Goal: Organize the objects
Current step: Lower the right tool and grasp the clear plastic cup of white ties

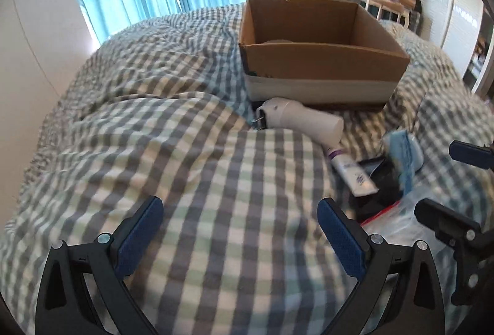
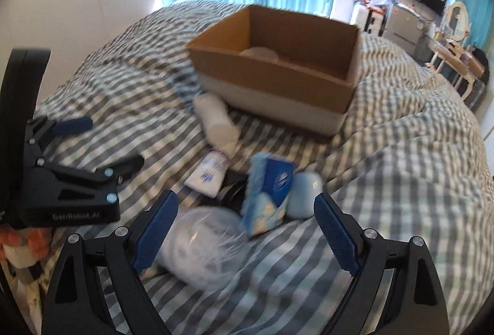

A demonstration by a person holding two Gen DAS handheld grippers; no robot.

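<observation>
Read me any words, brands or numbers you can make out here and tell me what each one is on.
"SenRobot.AI", faintly, on the black body of the left gripper, in the right wrist view.
White tube: blue print, too blurred to read.
Blue packet: a round white logo, no letters legible.
Cardboard box: no print visible.
Nothing else readable.

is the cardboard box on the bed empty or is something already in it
Not empty: the open-topped cardboard box holds a pale round thing against its near wall. What it is cannot be told.
</observation>
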